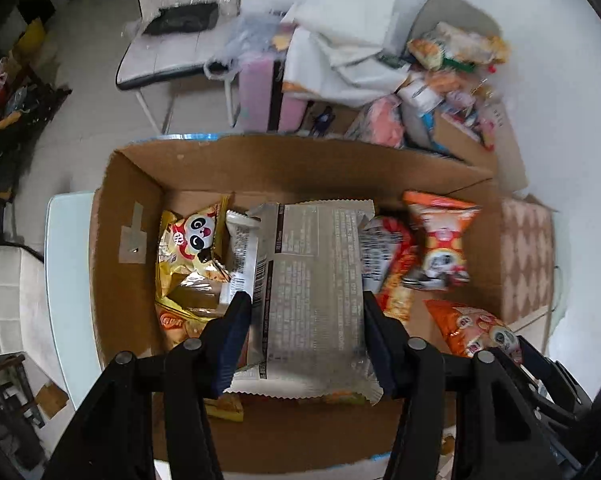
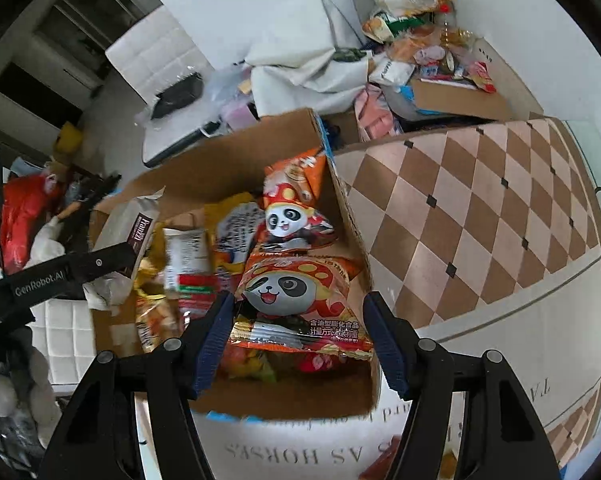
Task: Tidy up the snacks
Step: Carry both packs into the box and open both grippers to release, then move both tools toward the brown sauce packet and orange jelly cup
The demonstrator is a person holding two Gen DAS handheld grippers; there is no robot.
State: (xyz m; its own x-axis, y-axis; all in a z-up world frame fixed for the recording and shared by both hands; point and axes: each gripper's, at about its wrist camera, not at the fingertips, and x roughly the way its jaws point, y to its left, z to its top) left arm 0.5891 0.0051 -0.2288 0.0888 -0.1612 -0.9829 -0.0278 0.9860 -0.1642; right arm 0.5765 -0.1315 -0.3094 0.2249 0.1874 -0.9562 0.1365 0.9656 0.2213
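My left gripper (image 1: 306,320) clamps a grey, crinkle-edged snack packet (image 1: 312,280) over the cardboard box (image 1: 124,240), its print blurred, while my right gripper (image 2: 298,336) pinches an orange panda bag (image 2: 296,304).

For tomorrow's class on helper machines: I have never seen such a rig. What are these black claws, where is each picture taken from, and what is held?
No robot: a person holds a two-finger gripper in each hand, each with a camera looking along its fingers. The left camera shows the left gripper clamped on a silver packet above a cardboard box of snacks. The right camera shows the right gripper around an orange panda bag at the same box; whether its pads press the bag I cannot tell. The box stands on a checked tablecloth.
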